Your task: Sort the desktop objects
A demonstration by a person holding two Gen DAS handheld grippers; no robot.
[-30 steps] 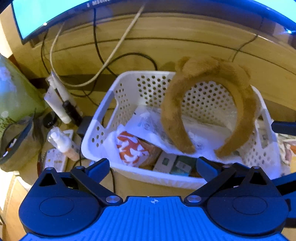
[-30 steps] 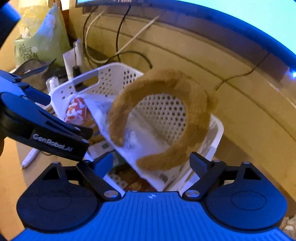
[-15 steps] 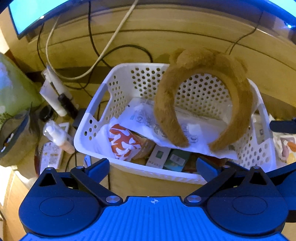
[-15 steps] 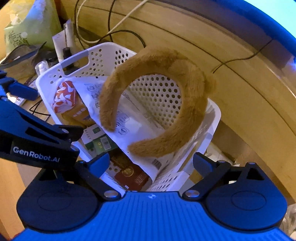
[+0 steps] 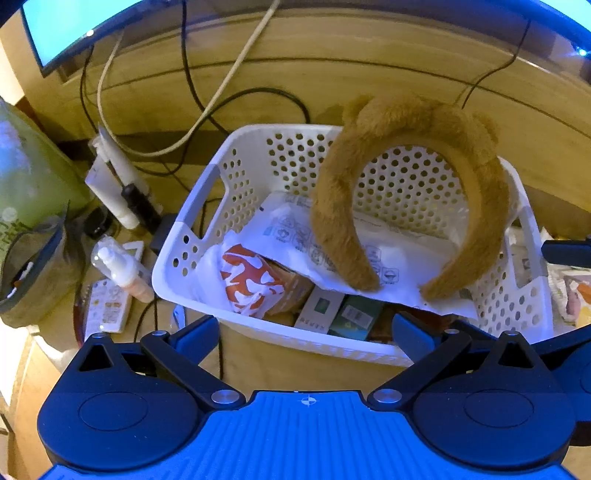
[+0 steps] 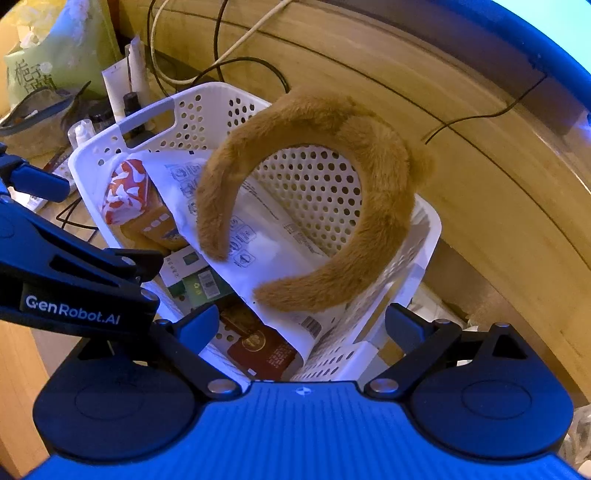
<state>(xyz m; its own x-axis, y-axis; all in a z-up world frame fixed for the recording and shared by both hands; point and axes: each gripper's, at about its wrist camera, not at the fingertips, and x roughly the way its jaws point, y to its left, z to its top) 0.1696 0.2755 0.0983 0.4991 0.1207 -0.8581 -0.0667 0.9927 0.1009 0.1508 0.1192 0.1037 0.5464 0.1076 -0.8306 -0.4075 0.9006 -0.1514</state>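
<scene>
A white perforated basket (image 5: 236, 173) (image 6: 155, 118) stands on the wooden desk. A brown furry bear-ear headband (image 5: 332, 206) (image 6: 384, 192) rests in it on a white printed bag (image 5: 402, 254) (image 6: 266, 236). Under the bag lie an orange-and-white packet (image 5: 251, 280) (image 6: 123, 195) and small boxes (image 5: 321, 310). My left gripper (image 5: 306, 332) is open and empty at the basket's near rim. My right gripper (image 6: 301, 325) is open and empty over the basket's right end. The left gripper also shows in the right wrist view (image 6: 74, 273).
Left of the basket lie a spray bottle (image 5: 122, 269), white tubes (image 5: 114, 184), a card (image 5: 107, 310), a grey pouch (image 5: 29, 269) and a green bag (image 6: 55, 62). Cables (image 5: 207, 107) run behind, under a monitor (image 5: 74, 26). Packets (image 5: 569, 288) lie at the right.
Both grippers have drawn back and risen from the basket, staying open. The headband stays in the basket on the white bag.
</scene>
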